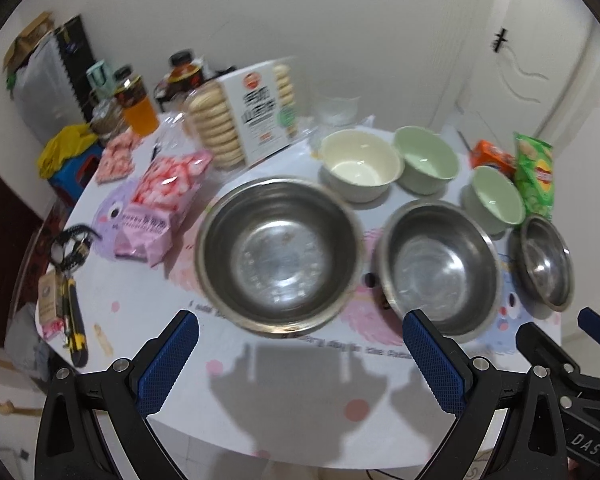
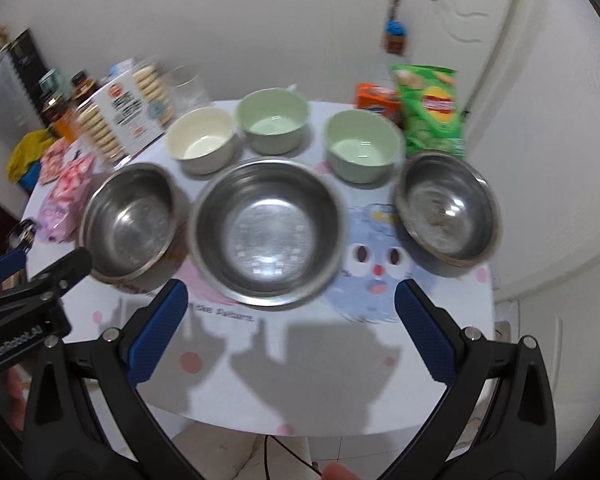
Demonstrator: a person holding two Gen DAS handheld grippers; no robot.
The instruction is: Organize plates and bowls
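Observation:
Three steel bowls stand in a row on the round table [image 2: 300, 360]: the left one [image 1: 278, 254] [image 2: 130, 220], the middle one [image 1: 440, 268] [image 2: 266, 230] and the right one [image 1: 546, 264] [image 2: 448, 208]. Behind them are a cream bowl [image 1: 360, 164] [image 2: 202, 144] and two pale green bowls [image 1: 426, 164] [image 1: 494, 200] [image 2: 272, 120] [image 2: 362, 146]. My left gripper [image 1: 300, 320] [image 2: 40, 264] hovers open just short of the left steel bowl. The right gripper [image 2: 290, 292] [image 1: 560, 324] is open in front of the middle steel bowl. Both hold nothing.
A biscuit pack [image 1: 252, 116] and pink snack bags [image 1: 160, 208] crowd the table's left side, with bottles [image 1: 138, 102] behind and keys [image 1: 66, 264] at the left edge. A green chips bag [image 2: 432, 112] and an orange box [image 2: 376, 102] stand at the back right. A white wall rises behind.

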